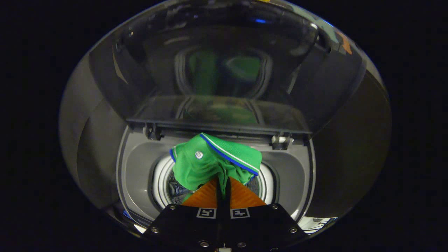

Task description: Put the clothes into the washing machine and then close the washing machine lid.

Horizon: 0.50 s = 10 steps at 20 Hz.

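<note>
fingers (223, 182) clamping green shirt (210, 162), drum (164, 182) half-hidden

— How was the gripper (223, 182) held at that moment?

— It was pointed forward and downward, its 2 fingers (204, 196) drawn together until only a thin dark slit was left between them.

— Was anything caught between them?

— Yes. A fold of the green shirt (210, 162) was pinched at the tips, pressed from both sides, and the rest of the cloth was bunched just ahead of the fingers.

— And the body behind the fingers?

— A flat dark mounting plate was seen at the base, with 2 square markers set side by side, 1 behind each finger. No hand or sleeve could be made out.
</note>
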Available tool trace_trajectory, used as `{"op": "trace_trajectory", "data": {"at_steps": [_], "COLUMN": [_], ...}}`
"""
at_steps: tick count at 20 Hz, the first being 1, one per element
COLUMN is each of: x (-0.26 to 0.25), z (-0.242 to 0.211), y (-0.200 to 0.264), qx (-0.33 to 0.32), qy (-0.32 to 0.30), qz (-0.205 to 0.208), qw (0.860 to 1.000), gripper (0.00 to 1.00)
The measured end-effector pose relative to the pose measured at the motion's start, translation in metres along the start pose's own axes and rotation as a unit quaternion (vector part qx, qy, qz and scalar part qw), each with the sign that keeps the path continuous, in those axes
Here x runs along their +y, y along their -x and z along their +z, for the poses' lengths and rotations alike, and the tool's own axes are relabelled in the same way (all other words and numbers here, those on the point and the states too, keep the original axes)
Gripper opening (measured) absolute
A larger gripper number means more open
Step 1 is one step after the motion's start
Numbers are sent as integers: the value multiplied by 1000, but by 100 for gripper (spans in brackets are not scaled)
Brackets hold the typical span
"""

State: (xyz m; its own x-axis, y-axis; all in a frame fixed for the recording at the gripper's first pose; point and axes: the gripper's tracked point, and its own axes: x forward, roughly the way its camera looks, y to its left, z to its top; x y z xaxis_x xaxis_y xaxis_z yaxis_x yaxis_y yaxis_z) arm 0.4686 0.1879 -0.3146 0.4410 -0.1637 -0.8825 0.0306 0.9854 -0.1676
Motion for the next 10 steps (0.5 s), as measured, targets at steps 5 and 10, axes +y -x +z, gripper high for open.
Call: {"op": "trace_trajectory", "data": {"at_steps": [5,10], "x": [-7,-9], "z": [-34,-56], "y": [-14,-22], "qx": [35,49], "qy": [-9,-6], "qz": [-2,-4], "qw": [999,999], "gripper": [0,0]}}
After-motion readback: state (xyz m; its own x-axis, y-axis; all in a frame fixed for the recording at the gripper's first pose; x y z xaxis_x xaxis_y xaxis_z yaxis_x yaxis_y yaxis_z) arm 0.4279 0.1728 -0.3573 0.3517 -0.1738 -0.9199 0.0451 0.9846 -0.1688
